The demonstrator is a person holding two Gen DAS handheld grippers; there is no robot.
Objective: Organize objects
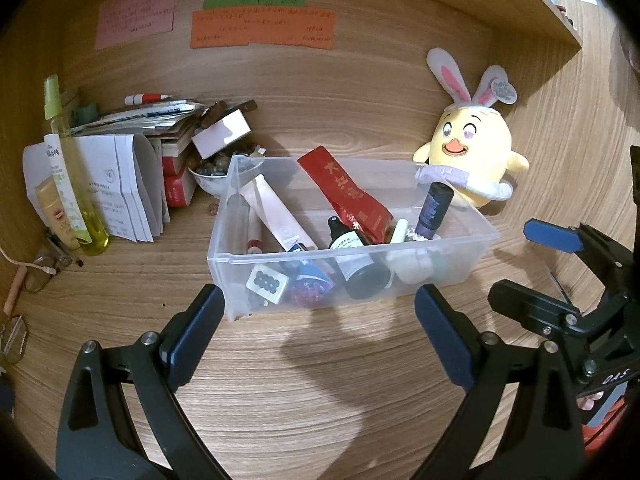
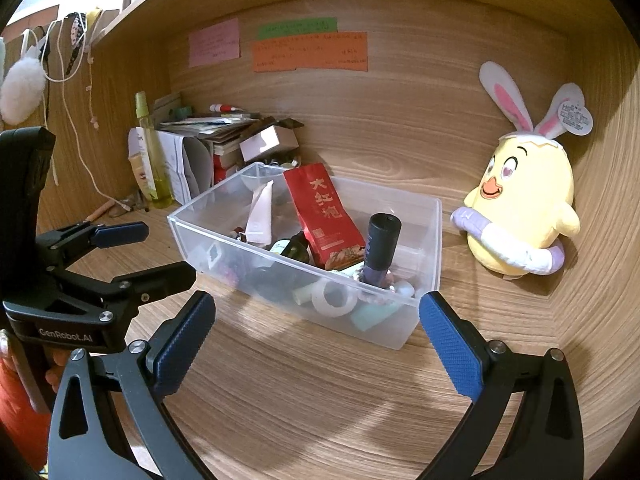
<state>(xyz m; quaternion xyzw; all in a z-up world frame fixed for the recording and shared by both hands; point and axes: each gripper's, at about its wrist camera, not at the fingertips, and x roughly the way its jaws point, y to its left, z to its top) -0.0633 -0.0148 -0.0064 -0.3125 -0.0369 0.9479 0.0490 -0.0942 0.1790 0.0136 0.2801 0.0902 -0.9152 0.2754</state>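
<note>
The clear plastic bin [image 1: 352, 240] sits mid-desk on the wood desktop [image 1: 300, 380], just ahead of both tools. The left gripper [image 1: 320, 320] stands wide apart, empty, its blue pads [image 1: 192, 332] flanking the bin's near wall without touching it. The right gripper [image 2: 316, 328] is likewise spread wide and holds nothing; the bin's near corner lies at about 12 o'clock from it.

Inside the bin, a red tea packet [image 2: 320, 216] leans toward 11 o'clock, a pink tube [image 1: 276, 216] slants beside it, a dark dropper bottle [image 1: 356, 256] lies on its side, and a purple capped bottle [image 2: 378, 248] stands upright. The smaller things under them blur through the plastic; one looks like a mahjong tile [image 1: 267, 283], though the wall clouds it.

At 2 o'clock from the bin a yellow chick plush [image 2: 524, 216] leans on the back panel. At 10 o'clock a paper stack [image 1: 136, 184] hides much of a bowl of beads [image 1: 212, 176], beside a tall yellow spray bottle [image 1: 76, 176]. Writing on the sticky notes [image 1: 260, 28] is illegible.
</note>
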